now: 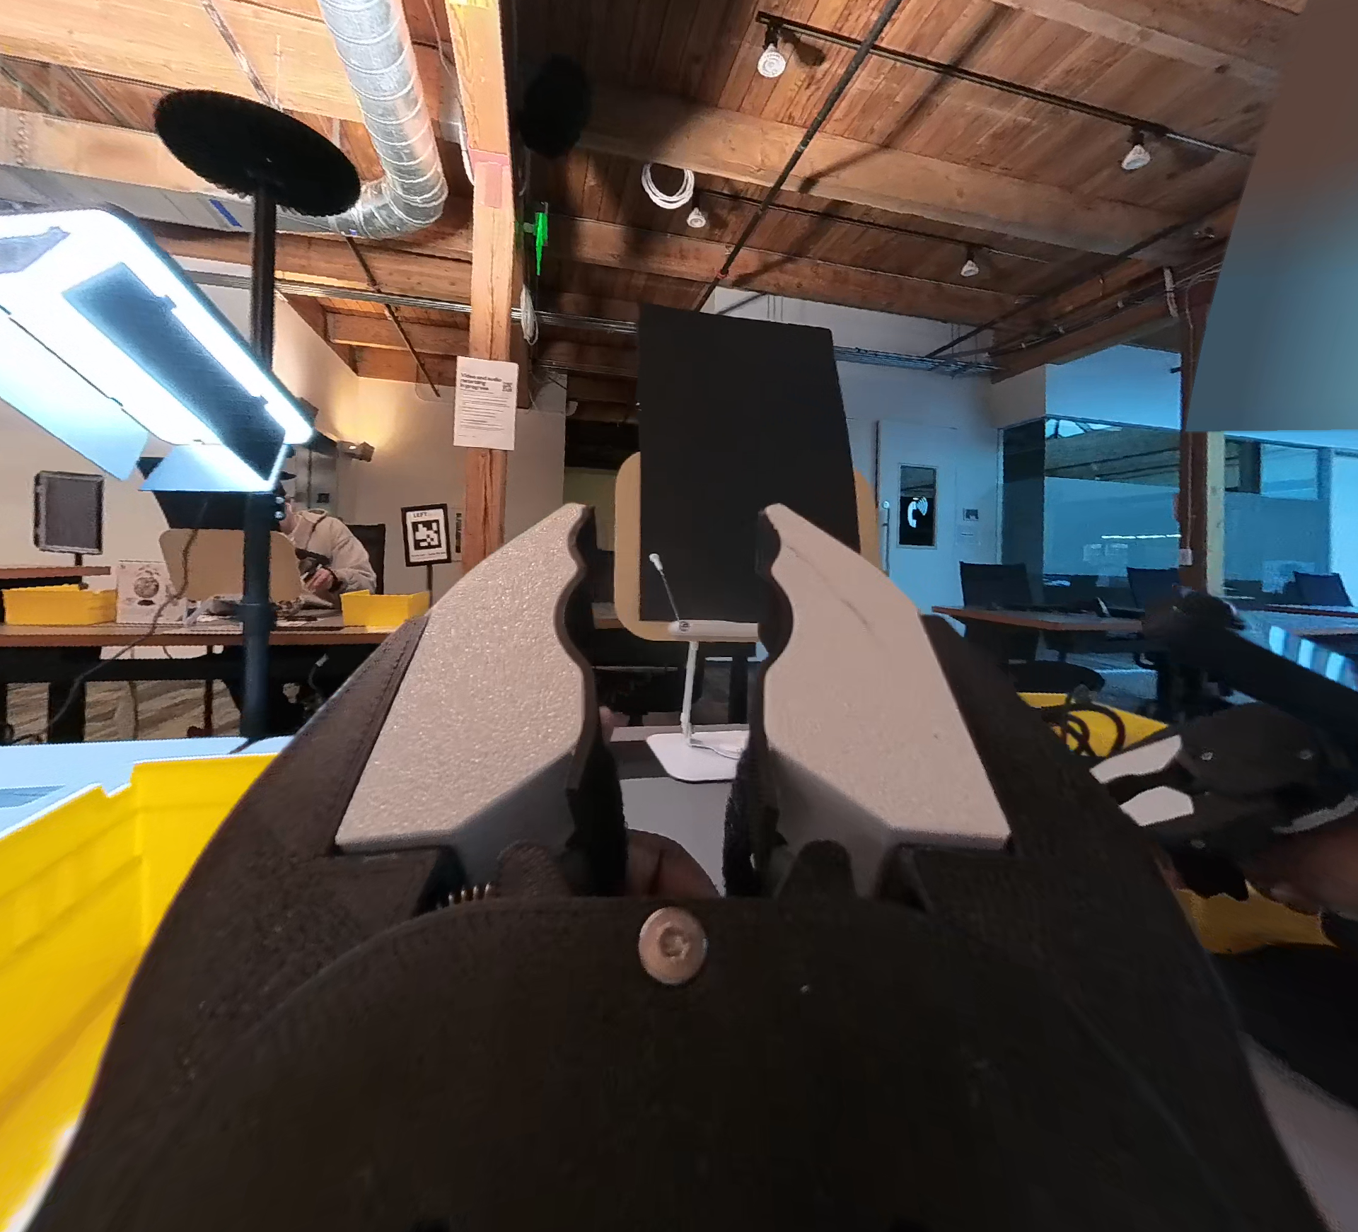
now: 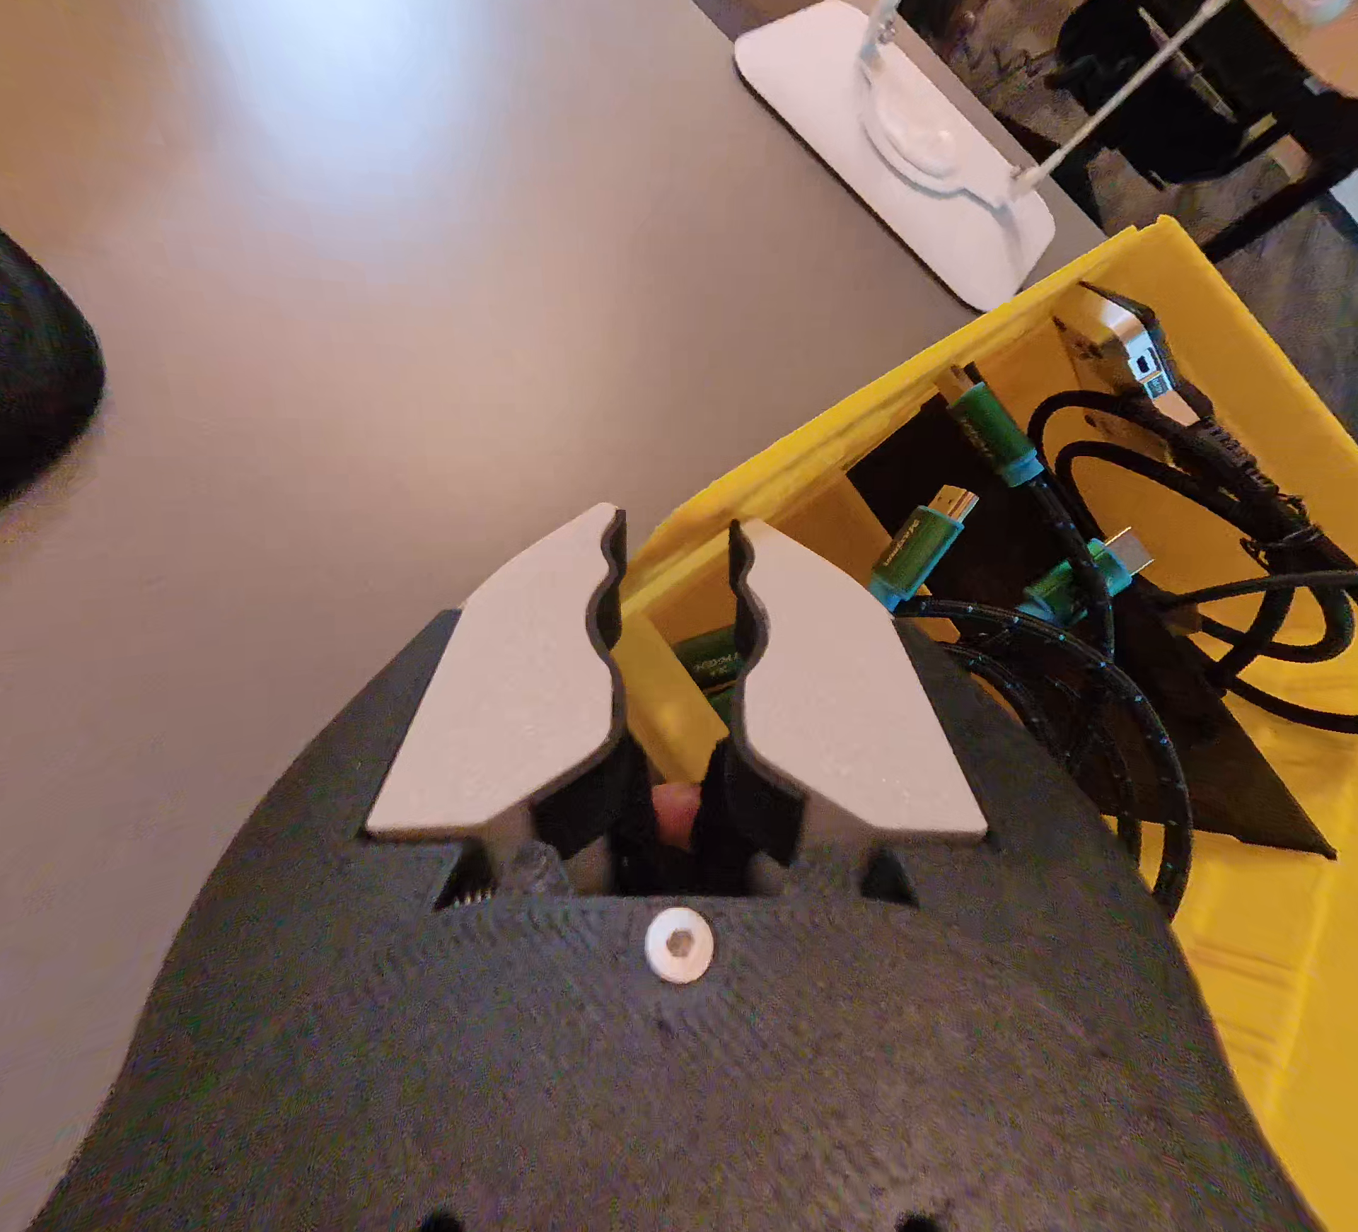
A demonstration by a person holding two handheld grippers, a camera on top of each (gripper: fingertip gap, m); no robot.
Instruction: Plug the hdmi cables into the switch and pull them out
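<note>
Cables (image 2: 1087, 616) fill the yellow bin (image 2: 808, 462) at the right of my right wrist view: dark braided HDMI leads in loose coils, with green-sleeved plugs (image 2: 918, 550) lying across a black panel on the bin's floor. A silver box (image 2: 1124, 344), which I take for the switch, leans in the bin's far corner in the upper right of the frame, with a dark cable running to it. My right gripper (image 2: 676, 528) hangs over the bin's near corner, fingers apart and holding nothing; one green plug shows in the gap between them. Beyond the bin, a white lamp base (image 2: 948, 205) stands on the grey worktop (image 2: 367, 241).

In the left wrist view my left gripper (image 1: 672, 521) points out level into the room, fingers spread wide and empty. A yellow bin wall (image 1: 88, 866) sits at lower left, and the right gripper shows at the right edge over the cable bin. A black panel (image 1: 742, 462) stands straight ahead, a lit lamp head (image 1: 132, 344) at upper left.
</note>
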